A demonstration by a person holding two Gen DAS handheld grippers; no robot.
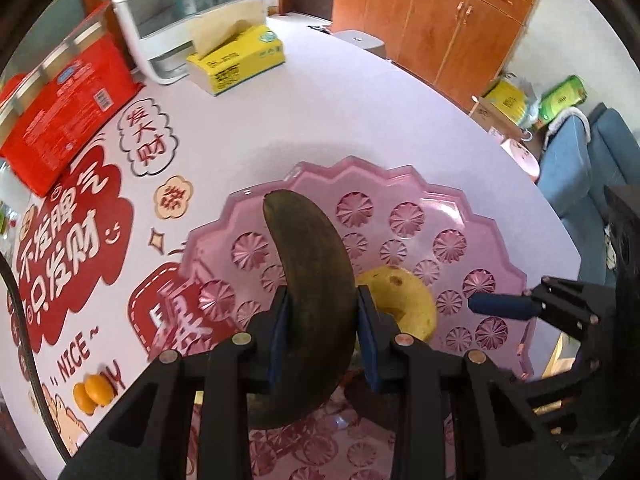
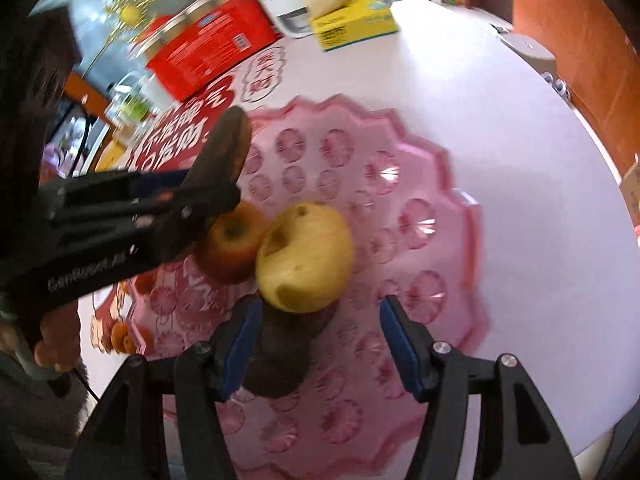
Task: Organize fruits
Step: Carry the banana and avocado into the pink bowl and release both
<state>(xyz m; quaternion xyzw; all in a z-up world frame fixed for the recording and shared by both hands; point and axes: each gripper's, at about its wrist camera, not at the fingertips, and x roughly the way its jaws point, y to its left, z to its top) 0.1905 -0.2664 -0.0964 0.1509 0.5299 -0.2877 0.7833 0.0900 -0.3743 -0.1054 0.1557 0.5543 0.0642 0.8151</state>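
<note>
A blackened, curved banana was held clamped crosswise in the left gripper above the scalloped pink plastic tray, while the right gripper was kept open just behind a yellow apple.

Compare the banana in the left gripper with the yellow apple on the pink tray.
The banana is dark brown and long, curved; the yellow apple is bright and round. The banana is clamped in the left gripper above the pink tray; the apple rests on it, ungripped. Both are fruit.
</note>
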